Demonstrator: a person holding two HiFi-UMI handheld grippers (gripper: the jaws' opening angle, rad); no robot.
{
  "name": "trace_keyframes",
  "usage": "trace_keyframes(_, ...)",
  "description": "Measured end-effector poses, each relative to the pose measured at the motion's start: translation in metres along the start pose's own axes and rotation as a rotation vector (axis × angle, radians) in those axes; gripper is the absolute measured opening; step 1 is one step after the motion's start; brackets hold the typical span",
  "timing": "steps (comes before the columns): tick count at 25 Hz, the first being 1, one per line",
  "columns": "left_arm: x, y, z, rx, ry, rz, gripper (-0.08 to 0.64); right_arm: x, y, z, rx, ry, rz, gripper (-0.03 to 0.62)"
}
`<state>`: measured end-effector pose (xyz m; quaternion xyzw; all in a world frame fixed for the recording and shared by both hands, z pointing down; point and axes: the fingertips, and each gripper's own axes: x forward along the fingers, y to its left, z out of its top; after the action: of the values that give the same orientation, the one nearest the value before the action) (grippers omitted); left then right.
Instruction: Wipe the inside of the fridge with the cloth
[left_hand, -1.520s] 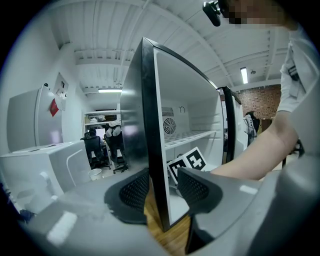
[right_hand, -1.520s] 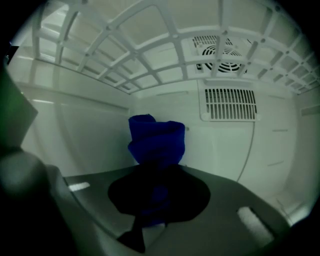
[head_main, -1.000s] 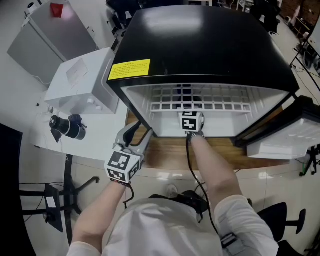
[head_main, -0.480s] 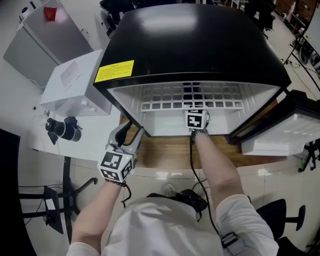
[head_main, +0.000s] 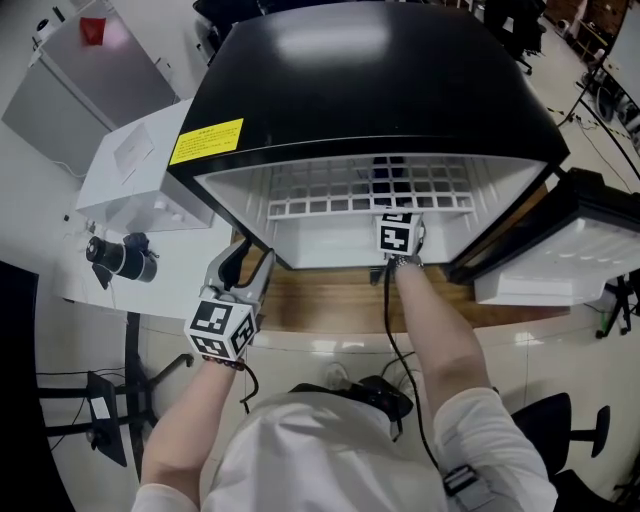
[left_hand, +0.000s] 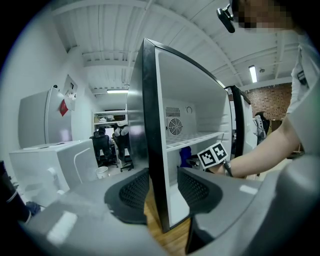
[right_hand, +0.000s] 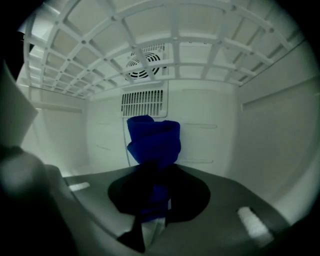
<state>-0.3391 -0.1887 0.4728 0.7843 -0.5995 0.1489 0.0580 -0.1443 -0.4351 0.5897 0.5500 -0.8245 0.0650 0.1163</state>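
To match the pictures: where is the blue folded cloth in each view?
Head view: the blue folded cloth shows dark through the white wire shelf, upper centre.
Left gripper view: cloth under the shelf, centre right.
Right gripper view: cloth at centre, clamped in the right gripper.
Shared landmark: the wire shelf.

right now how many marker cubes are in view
2. The left cube sits on the left gripper, outside by the fridge's left wall; the right cube sits on the right gripper, which holds the blue cloth inside the fridge. None seems hidden.

Fridge (head_main: 380, 90) top glossy blk, inside smooth wht plastic; cloth (right_hand: 152, 142) soft fabric; board (head_main: 320, 300) wood.
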Motion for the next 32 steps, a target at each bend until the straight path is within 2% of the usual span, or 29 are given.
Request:
trace_keyframes(13,0.0,0.0,0.0,-0.019,0.011,0.043,0.172,-0.013,-0.052,-0.004,0.015,0.029,-0.124,0.071)
trace_keyframes(24,-0.002,-0.001,0.001,-0.028,0.003,0.058,0.173,-0.026,-0.072,-0.009,0.023,0.049,-0.206,0.071)
trace_keyframes(28,-0.002,-0.002,0.001,-0.024,0.007,0.053,0.173,-0.031,-0.069,-0.008,0.028,0.047,-0.191,0.071)
trace_keyframes(32,-0.002,-0.003,0.001,-0.027,0.01,0.045,0.172,-0.042,-0.037,0.005,0.012,0.012,-0.094,0.071)
